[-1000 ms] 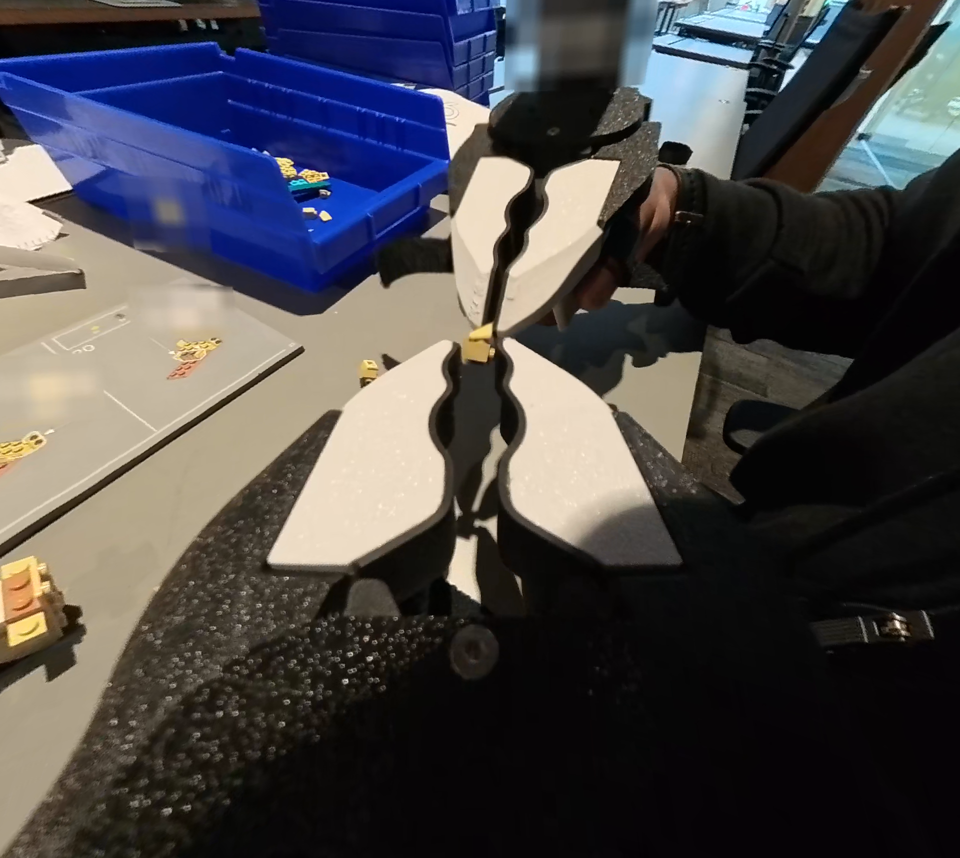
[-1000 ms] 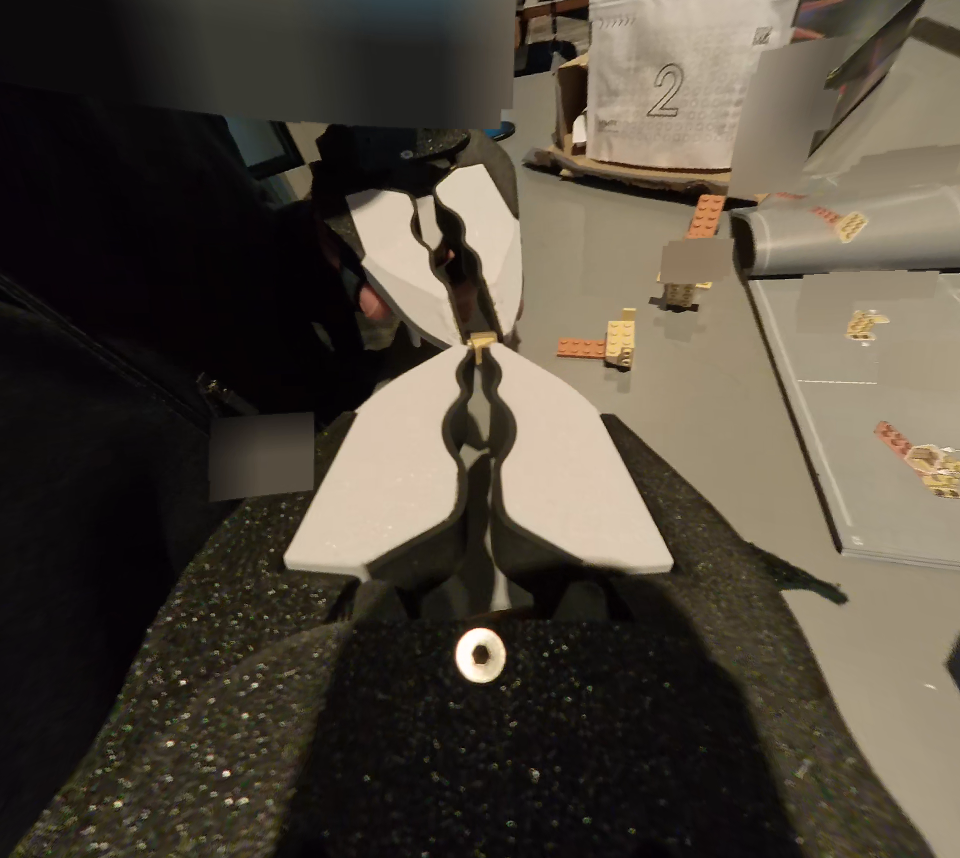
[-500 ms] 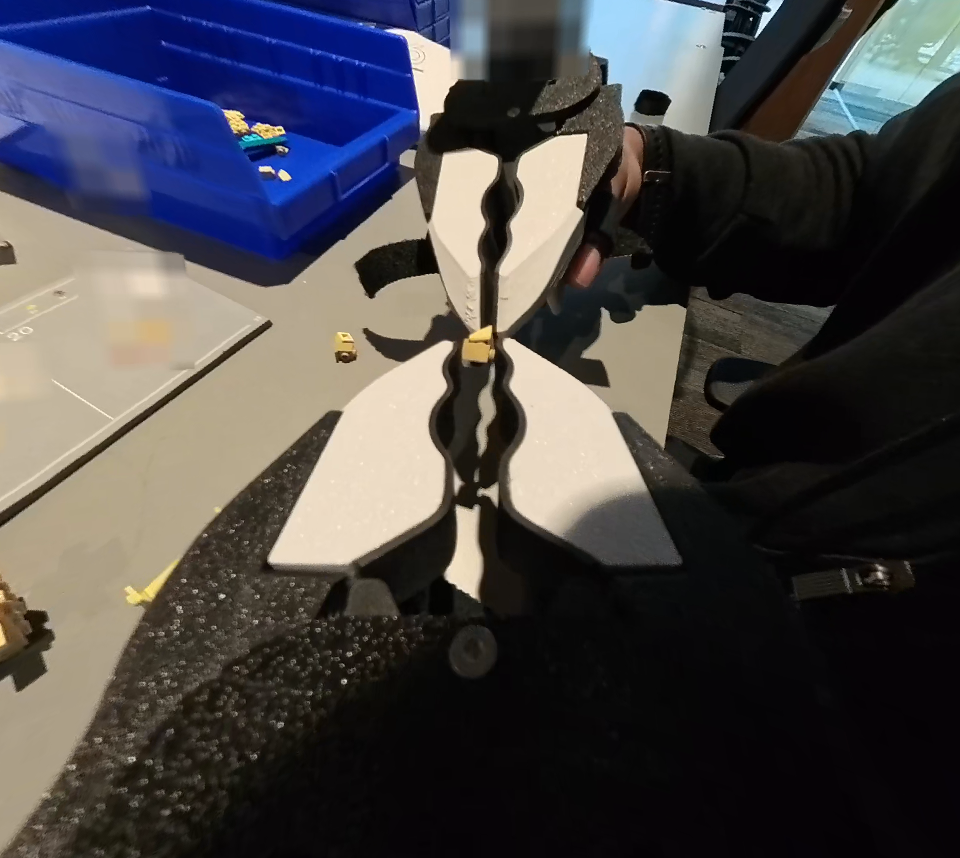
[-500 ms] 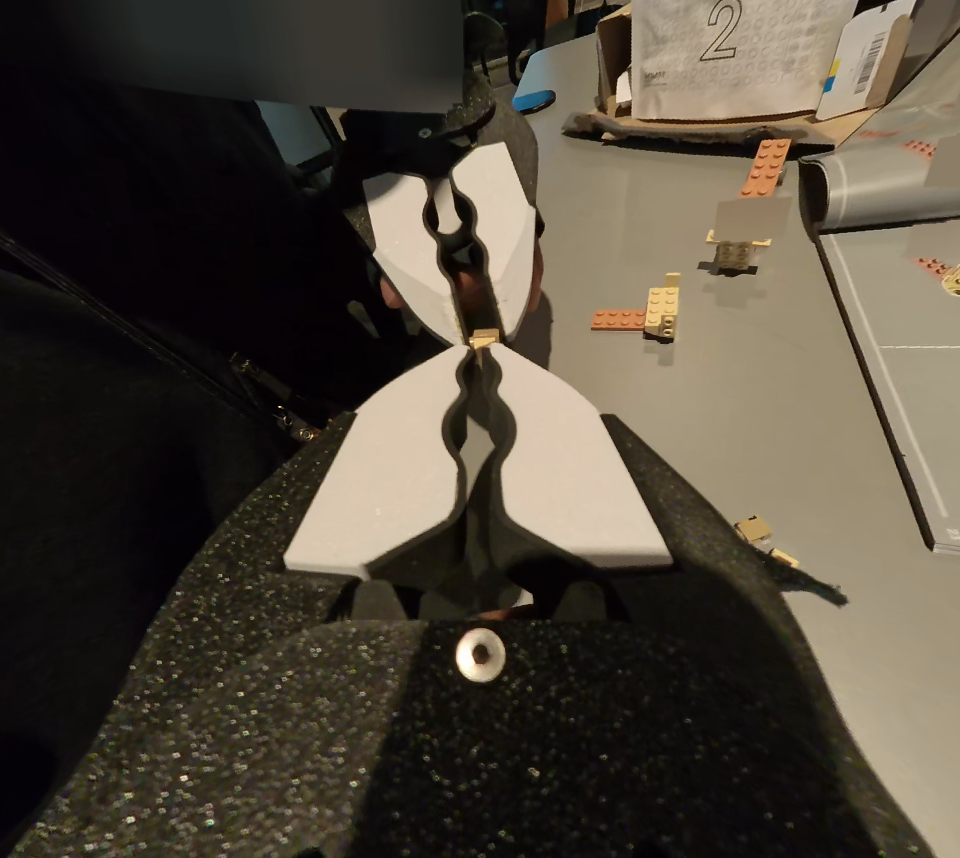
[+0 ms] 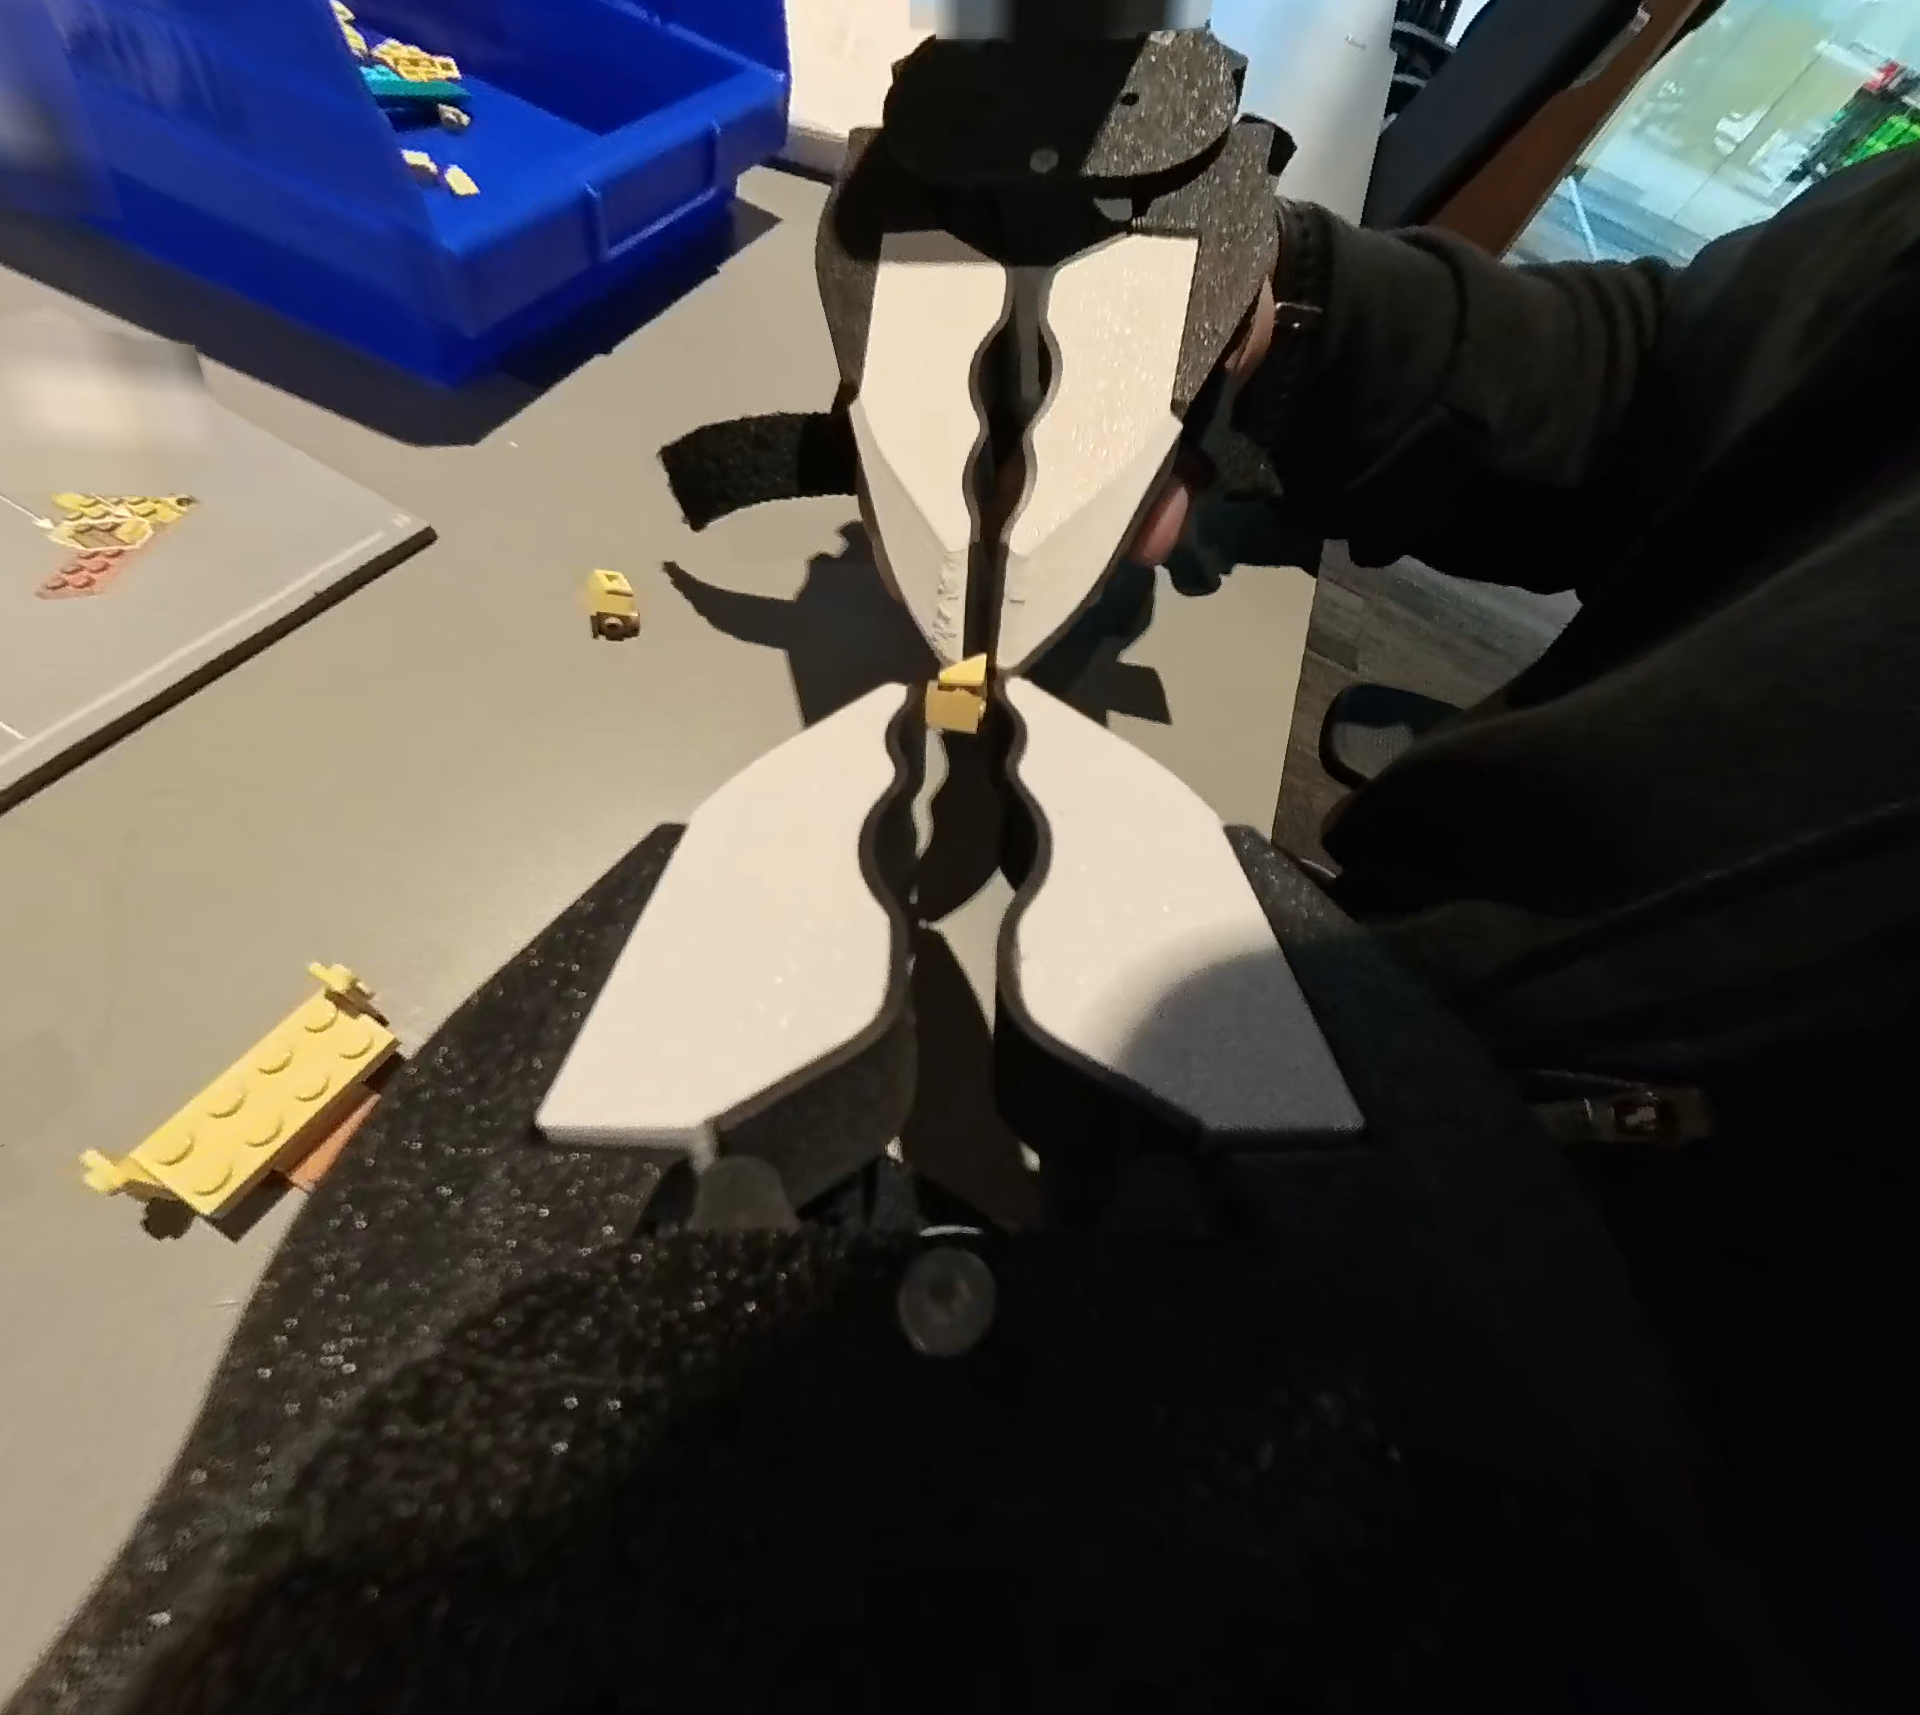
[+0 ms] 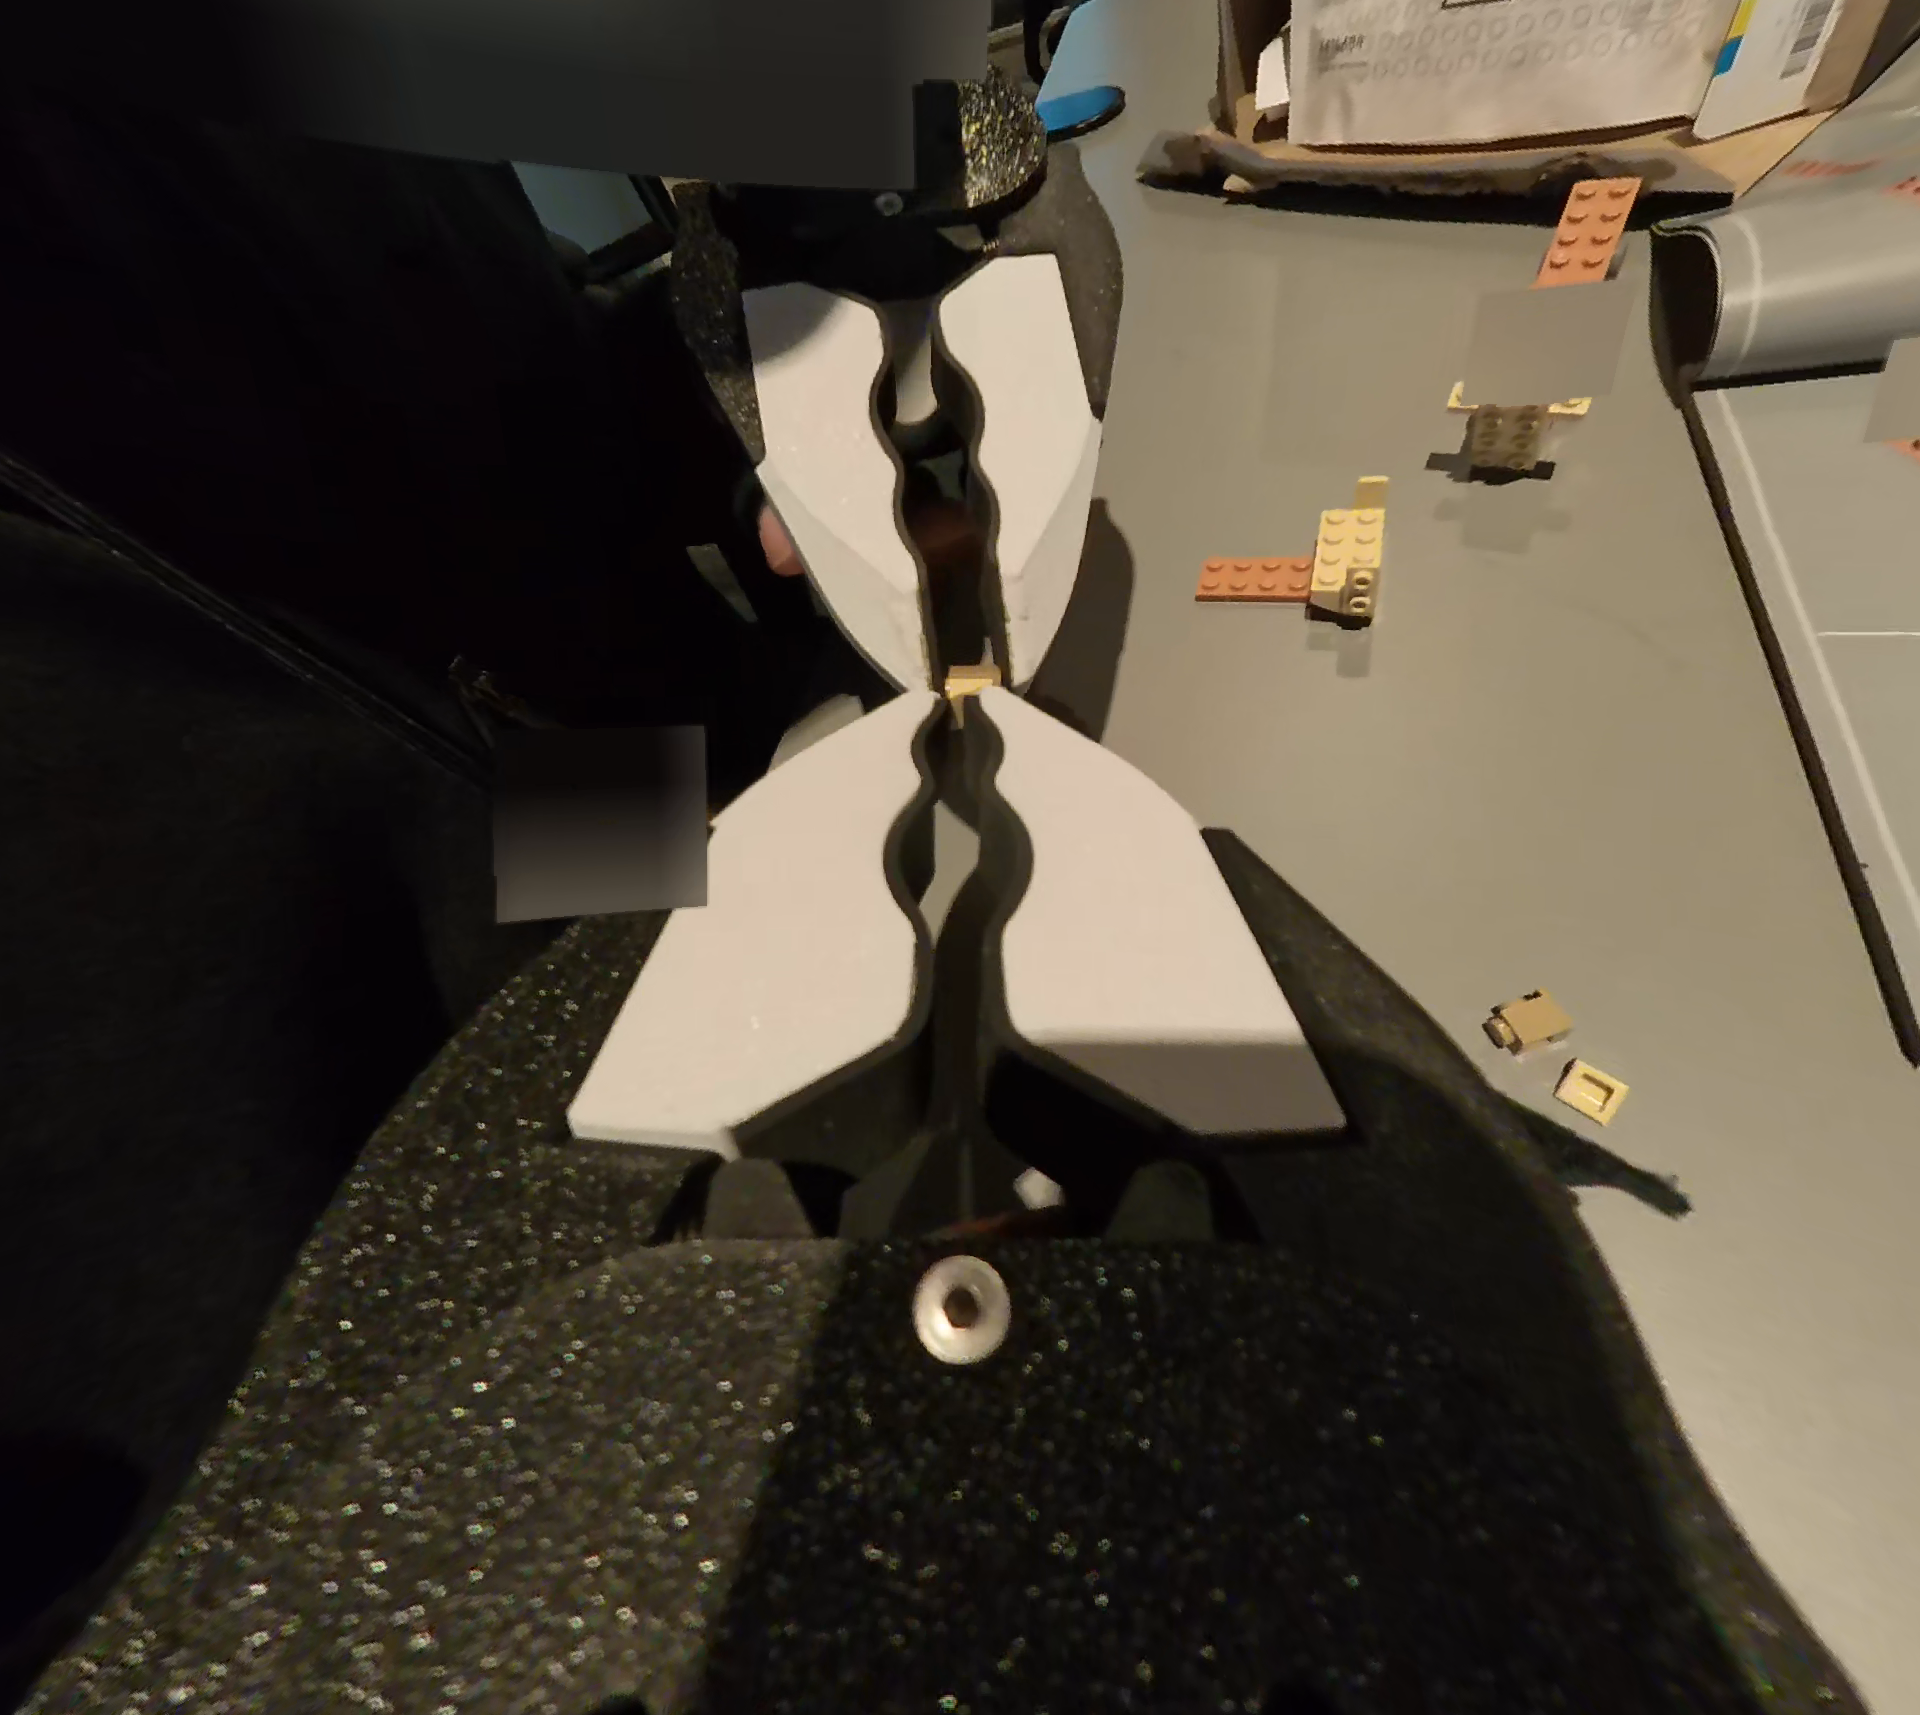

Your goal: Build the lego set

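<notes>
Both tools meet tip to tip above the worktop, with a tiny tan piece caught between them. In the left wrist view the left tool is clenched on the near end of the piece, and the right tool comes in from the far side, its tips pinched onto the far end. The right wrist view shows the same joint from the other side: the right tool nips the piece, with the left tool opposite. Whether this is one piece or two being pressed together is hard to tell, as it is so small and half hidden by the tips.

Judging by the task, this is a mid-air join or hand-over. The main risk is the piece slipping: each tool grips only a sliver of it, so a slight twist or uneven push could pop it out and send it to the worktop or over the near edge to the floor. If one tool lets go before the other has a firm hold, the same drop follows. Pushing off-axis could also seat the studs crooked.

On the worktop lie a yellow plate at near left, a small tan block farther off, and a blue bin with spare parts beyond. In the right wrist view, a tan and orange sub-build sits to the right.
</notes>
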### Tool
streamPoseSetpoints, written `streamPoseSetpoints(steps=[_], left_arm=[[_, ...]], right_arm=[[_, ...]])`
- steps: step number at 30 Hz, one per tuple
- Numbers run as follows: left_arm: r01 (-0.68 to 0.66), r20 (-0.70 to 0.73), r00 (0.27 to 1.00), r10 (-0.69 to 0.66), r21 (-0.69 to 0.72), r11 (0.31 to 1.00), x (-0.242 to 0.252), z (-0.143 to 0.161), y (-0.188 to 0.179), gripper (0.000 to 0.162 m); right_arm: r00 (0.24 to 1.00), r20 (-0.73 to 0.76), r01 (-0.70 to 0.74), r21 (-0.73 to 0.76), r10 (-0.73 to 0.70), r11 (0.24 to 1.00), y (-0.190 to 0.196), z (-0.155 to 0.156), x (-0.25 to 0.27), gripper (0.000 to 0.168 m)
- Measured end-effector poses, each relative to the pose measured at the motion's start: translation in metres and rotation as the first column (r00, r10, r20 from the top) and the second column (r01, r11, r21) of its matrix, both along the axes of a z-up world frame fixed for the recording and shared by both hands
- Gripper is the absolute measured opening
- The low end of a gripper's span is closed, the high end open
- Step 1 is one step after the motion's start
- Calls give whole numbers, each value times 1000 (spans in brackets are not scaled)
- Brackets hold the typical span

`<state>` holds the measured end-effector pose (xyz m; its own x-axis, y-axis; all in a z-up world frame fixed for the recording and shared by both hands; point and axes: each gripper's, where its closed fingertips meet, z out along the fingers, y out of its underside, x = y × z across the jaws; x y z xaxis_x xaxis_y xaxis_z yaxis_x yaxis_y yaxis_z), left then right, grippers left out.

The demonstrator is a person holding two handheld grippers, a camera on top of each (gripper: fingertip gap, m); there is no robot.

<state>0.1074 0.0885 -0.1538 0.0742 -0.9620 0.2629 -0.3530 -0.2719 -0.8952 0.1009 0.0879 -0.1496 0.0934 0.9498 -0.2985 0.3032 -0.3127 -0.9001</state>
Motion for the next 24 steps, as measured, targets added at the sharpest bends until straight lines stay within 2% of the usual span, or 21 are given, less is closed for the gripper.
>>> streamPoseSetpoints(steps=[5,10,15,24], left_arm=[[0,-36,999,1,34,999,2,-4,1,10],[4,32,999,-5,26,1000,4,7,2,10],[33,117,993,-25,-59,998,7,17,0,11],[65,130,991,-41,-191,979,11,15,-4,11]], right_arm=[[1000,8,13,17,-13,1000,1,-3,2,2],[993,-107,55,-6,-55,998,2,8,5,2],[976,-198,84,-18,-86,996,1,18,7,1],[980,-171,116,45,-107,992,-2,19,11,1]])
